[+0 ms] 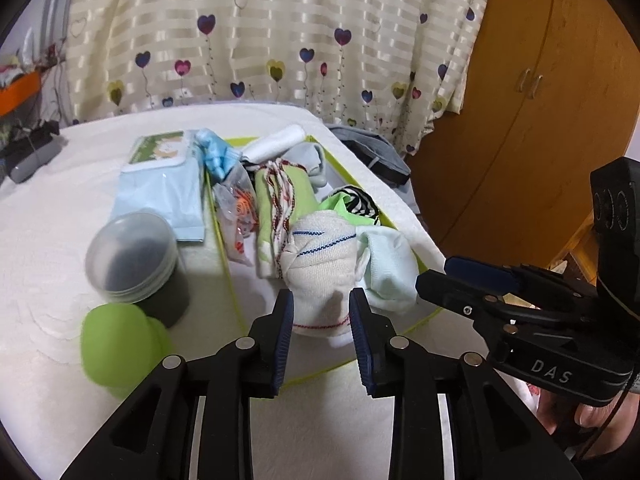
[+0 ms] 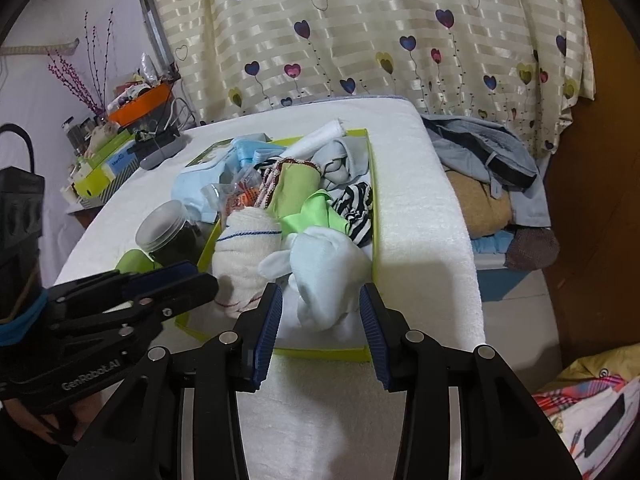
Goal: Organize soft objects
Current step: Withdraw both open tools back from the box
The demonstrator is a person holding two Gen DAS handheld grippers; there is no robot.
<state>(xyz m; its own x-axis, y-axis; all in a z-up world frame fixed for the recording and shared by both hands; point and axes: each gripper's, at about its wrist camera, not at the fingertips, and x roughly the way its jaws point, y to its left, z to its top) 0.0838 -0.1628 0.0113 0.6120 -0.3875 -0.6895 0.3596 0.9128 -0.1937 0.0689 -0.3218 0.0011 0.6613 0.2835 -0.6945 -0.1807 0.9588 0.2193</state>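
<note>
Both views taken from hand-held grippers, aimed forward and steeply down along fingers, close to tray (image 1: 404,227) (image 2: 375,216) on counter (image 1: 48,264) (image 2: 420,208). Shared: tray, curtain (image 1: 280,32) (image 2: 360,32). Left view from tray's left, right view from its right.

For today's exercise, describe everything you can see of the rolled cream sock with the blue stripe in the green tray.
The cream sock is a knitted, ribbed fabric rolled into a fat bundle. A thin dark-blue stripe crosses its upper part and a red stitched line runs near its lower end. It lies at the near end of the lime-green tray, leaning against a pale mint-white sock on one side and a green cloth with red-and-white trim behind it. The left hand-held gripper frames its near end; contact is unclear.
</note>
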